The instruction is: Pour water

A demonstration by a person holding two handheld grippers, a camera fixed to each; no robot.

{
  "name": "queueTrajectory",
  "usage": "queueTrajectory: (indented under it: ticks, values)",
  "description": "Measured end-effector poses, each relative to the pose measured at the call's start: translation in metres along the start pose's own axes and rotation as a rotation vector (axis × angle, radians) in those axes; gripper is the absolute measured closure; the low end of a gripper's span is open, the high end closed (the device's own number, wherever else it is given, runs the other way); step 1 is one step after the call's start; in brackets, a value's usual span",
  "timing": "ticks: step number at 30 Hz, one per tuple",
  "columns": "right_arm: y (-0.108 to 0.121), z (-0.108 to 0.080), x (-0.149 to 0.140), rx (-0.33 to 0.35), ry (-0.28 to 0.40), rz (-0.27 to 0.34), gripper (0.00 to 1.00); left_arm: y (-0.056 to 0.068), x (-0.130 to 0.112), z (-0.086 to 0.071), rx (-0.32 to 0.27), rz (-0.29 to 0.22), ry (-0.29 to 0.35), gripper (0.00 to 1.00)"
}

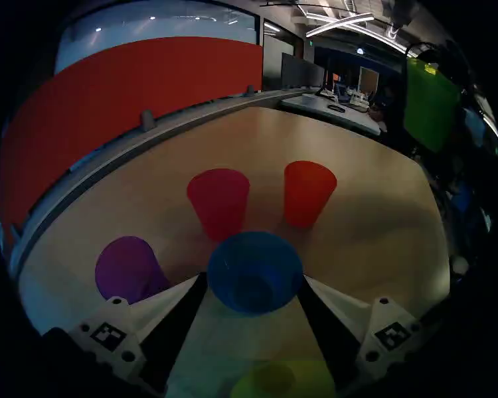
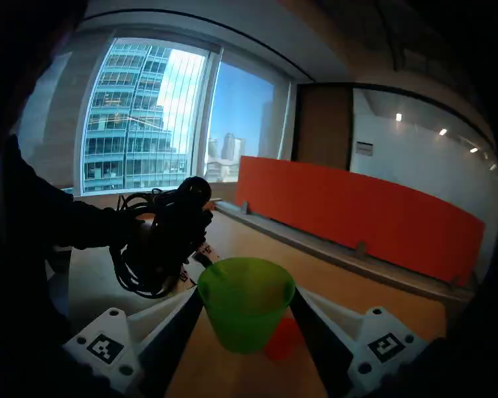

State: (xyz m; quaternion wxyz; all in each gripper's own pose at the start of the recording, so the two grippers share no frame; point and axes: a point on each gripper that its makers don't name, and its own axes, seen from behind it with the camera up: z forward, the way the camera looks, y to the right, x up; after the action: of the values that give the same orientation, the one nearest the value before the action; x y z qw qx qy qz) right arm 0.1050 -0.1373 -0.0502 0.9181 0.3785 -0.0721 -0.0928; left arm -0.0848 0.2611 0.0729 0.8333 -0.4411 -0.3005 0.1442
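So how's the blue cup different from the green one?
The blue cup is held by the left gripper; the green cup by the right gripper. The blue cup's mouth faces its camera, so you see inside; the green cup is seen more from the side, rim up. Shared: both are plain tapered cups, each clamped between two fingers.

both views low over shared table (image 1: 355,159)

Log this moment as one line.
left gripper: holds blue cup | right gripper: holds green cup | table: purple cup, red cup, orange cup
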Motion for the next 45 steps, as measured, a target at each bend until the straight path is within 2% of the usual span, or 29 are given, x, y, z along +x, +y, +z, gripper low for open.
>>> queueTrajectory:
  ticks: [5, 7, 9, 24, 33, 45]
  values:
    - [0.000, -0.001, 0.001, 0.001, 0.001, -0.001, 0.08, 0.002, 0.001, 0.001, -0.002, -0.008, 0.001, 0.05]
    - [-0.001, -0.001, 0.001, 0.001, 0.001, -0.003, 0.08, 0.003, 0.002, 0.001, -0.005, -0.005, 0.005, 0.11]
    - [-0.001, 0.000, 0.001, 0.002, 0.001, -0.004, 0.08, 0.004, 0.002, 0.001, -0.006, -0.002, 0.007, 0.13]
    - [0.000, -0.001, 0.001, -0.003, 0.001, 0.001, 0.08, 0.006, 0.005, -0.005, -0.005, -0.002, 0.020, 0.14]
    - [-0.002, -0.001, 0.002, -0.004, 0.002, 0.004, 0.08, 0.006, 0.024, -0.026, 0.006, -0.002, 0.077, 0.14]
    - [-0.006, -0.001, 0.006, -0.002, 0.004, 0.011, 0.08, -0.002, 0.056, -0.069, 0.053, -0.010, 0.197, 0.14]
